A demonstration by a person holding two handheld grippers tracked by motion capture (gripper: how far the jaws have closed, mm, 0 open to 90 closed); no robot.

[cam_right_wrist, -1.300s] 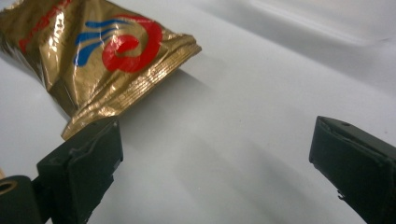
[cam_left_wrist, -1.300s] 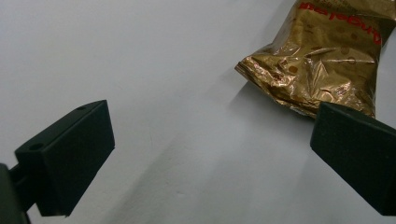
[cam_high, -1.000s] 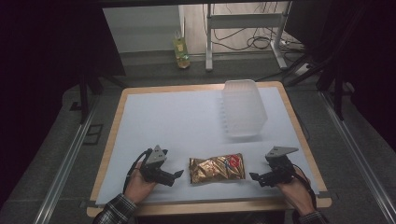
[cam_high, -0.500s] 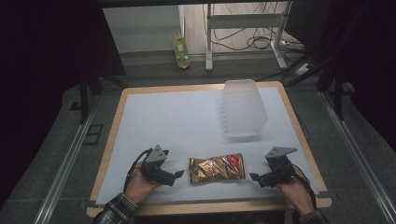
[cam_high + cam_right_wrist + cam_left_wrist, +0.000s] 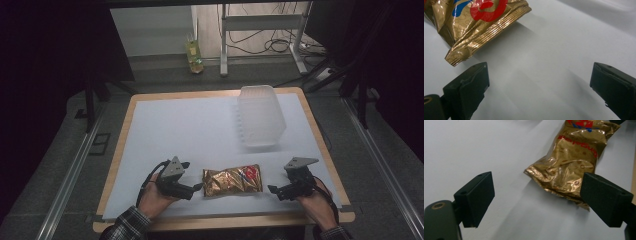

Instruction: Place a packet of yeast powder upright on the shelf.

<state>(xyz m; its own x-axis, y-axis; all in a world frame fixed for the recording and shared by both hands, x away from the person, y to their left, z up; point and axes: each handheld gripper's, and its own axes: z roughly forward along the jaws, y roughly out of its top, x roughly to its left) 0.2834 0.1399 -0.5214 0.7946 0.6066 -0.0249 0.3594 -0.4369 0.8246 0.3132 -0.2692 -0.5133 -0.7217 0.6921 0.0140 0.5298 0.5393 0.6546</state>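
Left gripper (image 5: 199, 188) sitting at left end of gold snack bag (image 5: 232, 180), jaws wide, just been closing a little; crumpled bag corner lying between fingers (image 5: 475, 197) but pads not pressing yet, probably preparing pinch on seam. Bag lying flat on white table (image 5: 190, 130), stretched between both grippers, so each end is reachable. Right gripper (image 5: 272, 189) waiting just beside right end, jaws wide, nothing between; sealed edge lying beyond its left finger (image 5: 467, 86). Clear container (image 5: 260, 117) standing well beyond fingers, likely waiting for bag.
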